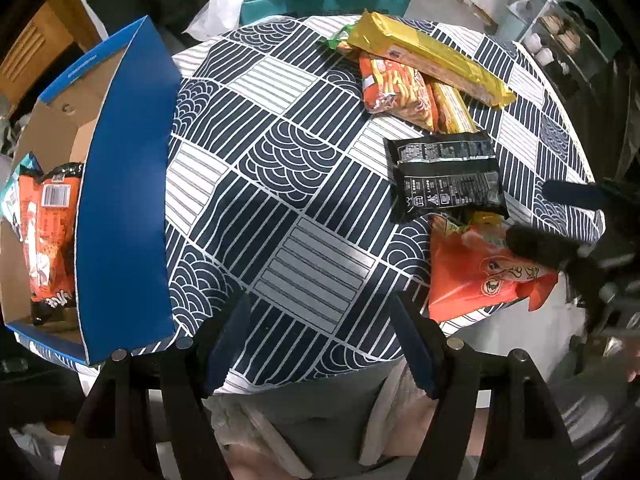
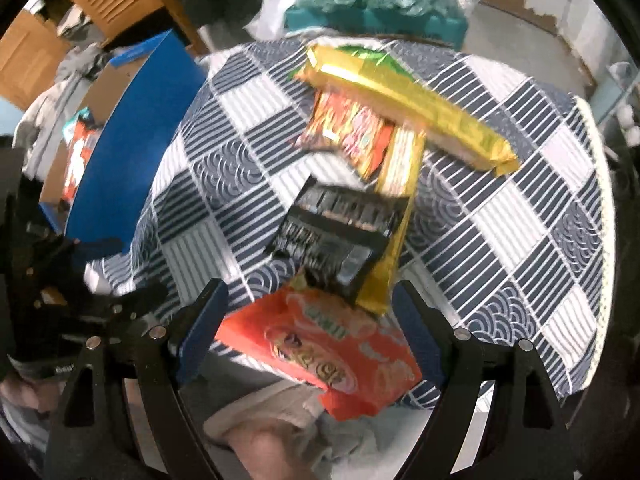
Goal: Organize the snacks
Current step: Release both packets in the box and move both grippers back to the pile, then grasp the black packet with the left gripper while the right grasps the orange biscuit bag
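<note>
One orange snack packet (image 2: 320, 354) — between right gripper (image 2: 312, 336) fingers.

Your left wrist camera looks down from above the table's (image 1: 280, 184) near edge, facing its far edge, the blue box (image 1: 124, 184) along the left edge. Your right wrist camera sits lower and closer over the near right corner. Both share the snack pile (image 2: 360, 184) and the blue box.
</note>
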A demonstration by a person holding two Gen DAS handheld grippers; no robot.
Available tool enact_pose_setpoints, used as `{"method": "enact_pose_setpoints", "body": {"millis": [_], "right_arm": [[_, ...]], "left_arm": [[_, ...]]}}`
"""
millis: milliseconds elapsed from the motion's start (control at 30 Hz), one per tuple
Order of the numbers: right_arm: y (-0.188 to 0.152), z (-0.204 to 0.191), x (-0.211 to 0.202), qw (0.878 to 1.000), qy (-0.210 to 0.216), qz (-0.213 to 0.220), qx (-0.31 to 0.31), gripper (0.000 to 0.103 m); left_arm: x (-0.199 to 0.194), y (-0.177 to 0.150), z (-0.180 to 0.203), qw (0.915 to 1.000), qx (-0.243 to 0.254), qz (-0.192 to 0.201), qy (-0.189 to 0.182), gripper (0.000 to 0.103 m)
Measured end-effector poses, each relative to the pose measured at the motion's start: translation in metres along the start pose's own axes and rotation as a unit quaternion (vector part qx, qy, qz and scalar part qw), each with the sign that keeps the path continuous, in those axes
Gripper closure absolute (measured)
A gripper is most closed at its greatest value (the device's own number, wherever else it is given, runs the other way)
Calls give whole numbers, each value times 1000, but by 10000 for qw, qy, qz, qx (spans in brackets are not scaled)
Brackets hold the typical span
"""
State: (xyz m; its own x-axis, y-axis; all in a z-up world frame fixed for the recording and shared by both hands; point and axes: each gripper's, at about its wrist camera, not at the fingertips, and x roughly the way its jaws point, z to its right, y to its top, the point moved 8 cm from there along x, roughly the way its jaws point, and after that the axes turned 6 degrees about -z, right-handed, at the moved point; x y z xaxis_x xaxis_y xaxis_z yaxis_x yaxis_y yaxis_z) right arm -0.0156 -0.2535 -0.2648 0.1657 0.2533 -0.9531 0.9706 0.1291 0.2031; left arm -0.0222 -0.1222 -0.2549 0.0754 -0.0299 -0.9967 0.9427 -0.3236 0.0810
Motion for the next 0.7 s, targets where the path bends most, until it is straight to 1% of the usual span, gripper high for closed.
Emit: {"method": "enact_pose_setpoints", "body": {"millis": [133, 200, 400, 600, 700], "right_arm": [[-11, 3, 19, 9992, -128, -229, -286, 19], [-15, 4, 26, 9988, -121, -328, -357, 19], [-21, -6, 34, 9962, -111, -474, -720, 19], [-25, -13, 56, 9894, -455, -722, -1172, 19], [-21, -13, 62, 9883, -522, -701, -1252, 19]], "left_arm": [[5, 2, 7, 9999, 78, 2, 82, 30], [9, 3, 9, 9998, 106, -2, 162, 30], [24, 3, 11, 9994, 168, -107, 291, 30], [31, 5, 7, 9994, 122, -154, 302, 30], [31, 6, 5, 9994, 87, -159, 283, 30]]}}
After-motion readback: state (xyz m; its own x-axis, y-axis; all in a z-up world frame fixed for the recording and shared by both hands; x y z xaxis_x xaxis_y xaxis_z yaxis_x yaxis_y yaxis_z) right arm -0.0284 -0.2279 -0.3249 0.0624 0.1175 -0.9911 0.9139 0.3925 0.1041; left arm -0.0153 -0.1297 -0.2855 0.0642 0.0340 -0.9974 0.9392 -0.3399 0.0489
